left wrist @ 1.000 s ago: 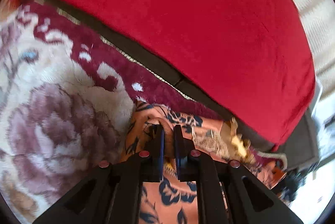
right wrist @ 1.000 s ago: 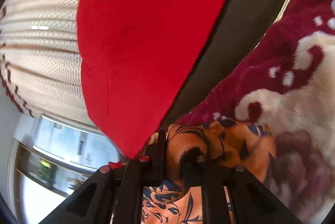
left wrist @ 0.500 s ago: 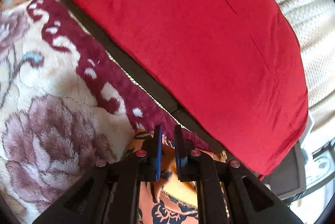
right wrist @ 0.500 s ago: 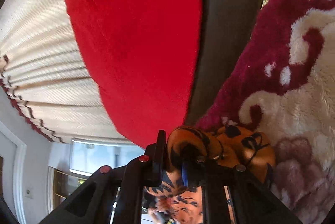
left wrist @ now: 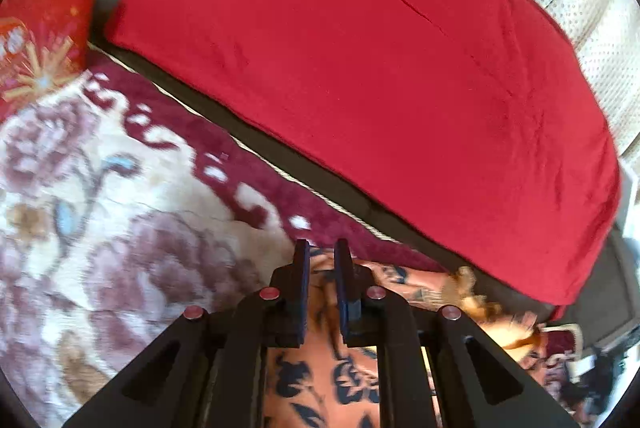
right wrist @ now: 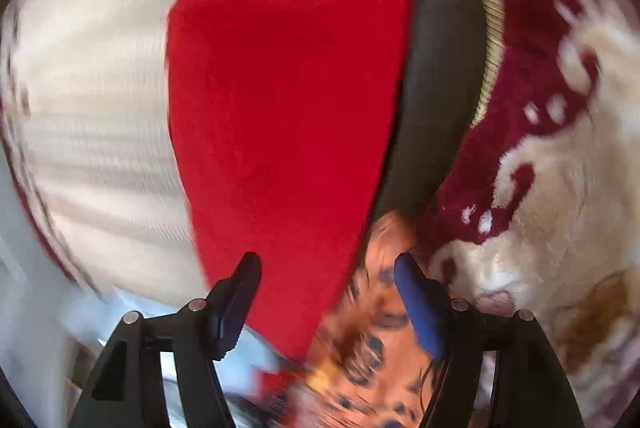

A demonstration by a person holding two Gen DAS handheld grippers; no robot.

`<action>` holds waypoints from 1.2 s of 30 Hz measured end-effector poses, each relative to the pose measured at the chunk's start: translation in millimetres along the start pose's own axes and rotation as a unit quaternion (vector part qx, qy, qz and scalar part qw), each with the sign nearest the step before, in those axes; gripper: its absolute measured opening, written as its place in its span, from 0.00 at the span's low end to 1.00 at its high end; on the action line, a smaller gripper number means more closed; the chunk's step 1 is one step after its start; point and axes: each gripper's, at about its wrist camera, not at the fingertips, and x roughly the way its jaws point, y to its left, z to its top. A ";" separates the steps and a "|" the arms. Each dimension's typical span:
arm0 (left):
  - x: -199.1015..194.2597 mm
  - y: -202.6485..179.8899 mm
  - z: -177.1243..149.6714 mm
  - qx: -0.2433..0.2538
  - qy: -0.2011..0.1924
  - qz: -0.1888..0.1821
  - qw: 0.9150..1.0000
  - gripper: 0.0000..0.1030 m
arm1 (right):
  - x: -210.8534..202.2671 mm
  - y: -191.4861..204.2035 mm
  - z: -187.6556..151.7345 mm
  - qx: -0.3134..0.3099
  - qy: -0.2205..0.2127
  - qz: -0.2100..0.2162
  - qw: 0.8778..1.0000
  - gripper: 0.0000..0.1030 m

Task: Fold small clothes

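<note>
Right wrist view: right gripper opening, orange garment loose between its fingers (blurred); left gripper opening slightly, garment between.

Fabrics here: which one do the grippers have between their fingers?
The orange cloth with dark blue leaf print, between the left gripper fingers. The plain red cover and the floral rug lie untouched behind it.

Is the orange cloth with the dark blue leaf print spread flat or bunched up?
Bunched up: the orange dark-blue-printed cloth lies rumpled on the floral plush blanket, rising in folds.
</note>
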 end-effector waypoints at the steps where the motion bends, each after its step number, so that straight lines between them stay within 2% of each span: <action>1: 1.6 -0.8 -1.2 0.006 0.003 0.016 1.000 0.12 | 5.8 12.5 -4.9 -0.033 0.024 -0.017 0.999 0.68; 2: 1.9 -0.9 -2.8 0.014 0.013 0.034 0.999 0.12 | 14.2 28.3 -12.9 -0.076 0.051 -0.036 0.995 0.67; 4: 7.2 -0.4 -8.5 0.027 0.041 0.059 0.997 0.12 | 32.0 52.4 -34.3 -0.154 0.078 -0.076 0.982 0.60; 7: 17.5 -2.6 -20.1 0.058 0.076 0.085 0.992 0.12 | 65.3 62.5 -58.5 -0.206 0.127 -0.114 0.964 0.41; 9: 21.4 -8.9 -28.9 0.081 0.092 0.097 0.988 0.12 | 84.6 65.7 -68.5 -0.225 0.138 -0.135 0.955 0.40; 12: 22.5 -12.7 -32.8 0.090 0.099 0.093 0.987 0.12 | 113.3 73.0 -83.6 -0.260 0.148 -0.148 0.943 0.40; 14: 19.5 -13.4 -31.4 0.090 0.097 0.093 0.987 0.12 | 138.1 82.9 -96.5 -0.292 0.159 -0.166 0.929 0.40; 16: 16.8 -12.3 -30.2 0.088 0.099 0.086 0.988 0.12 | 160.8 85.1 -104.7 -0.319 0.169 -0.186 0.914 0.40; 17: 16.1 -12.4 -30.4 0.089 0.102 0.079 0.988 0.12 | 160.8 77.3 -107.8 -0.325 0.169 -0.192 0.910 0.40; 18: 16.7 -12.5 -30.9 0.092 0.109 0.056 0.988 0.12 | 168.7 76.6 -108.7 -0.328 0.165 -0.200 0.908 0.40; 19: 21.9 -12.8 -28.9 0.091 0.116 0.041 0.988 0.12 | 174.2 72.9 -107.6 -0.325 0.155 -0.201 0.911 0.39; 20: 23.0 -12.3 -28.7 0.086 0.125 0.015 0.988 0.12 | 177.8 68.5 -102.7 -0.305 0.135 -0.193 0.923 0.40; 22: 19.3 -16.9 -29.3 0.089 0.136 -0.043 0.986 0.12 | 171.2 60.0 -91.2 -0.266 0.101 -0.147 0.947 0.40; 23: 17.0 -20.8 -30.0 0.097 0.140 -0.057 0.984 0.12 | 164.6 52.6 -85.2 -0.243 0.083 -0.127 0.958 0.40; 24: 14.1 -26.7 -31.9 0.113 0.149 -0.081 0.979 0.14 | 161.3 45.7 -81.3 -0.223 0.071 -0.120 0.965 0.41; 25: 12.3 -30.8 -34.0 0.124 0.158 -0.096 0.975 0.21 | 159.4 41.0 -79.0 -0.210 0.065 -0.119 0.968 0.41; 26: 10.1 -35.8 -38.3 0.140 0.166 -0.105 0.970 0.25 | 156.8 35.7 -77.1 -0.196 0.059 -0.113 0.972 0.41; 27: 8.7 -40.1 -41.9 0.149 0.166 -0.100 0.970 0.32 | 152.6 30.2 -75.6 -0.182 0.053 -0.098 0.977 0.41; 28: 9.2 -41.5 -44.8 0.157 0.168 -0.092 0.969 0.40 | 150.5 28.0 -75.5 -0.178 0.051 -0.091 0.979 0.41; 30: 16.1 -40.7 -51.9 0.160 0.189 -0.091 0.965 0.43 | 145.7 27.3 -76.0 -0.176 0.047 -0.084 0.980 0.41; 32: 25.4 -36.9 -55.6 0.138 0.212 -0.117 0.960 0.43 | 140.7 27.6 -77.0 -0.179 0.046 -0.080 0.980 0.42; 36: 37.5 -35.1 -48.4 0.065 0.210 -0.172 0.960 0.41 | 139.5 30.6 -81.3 -0.175 0.075 -0.049 0.980 0.47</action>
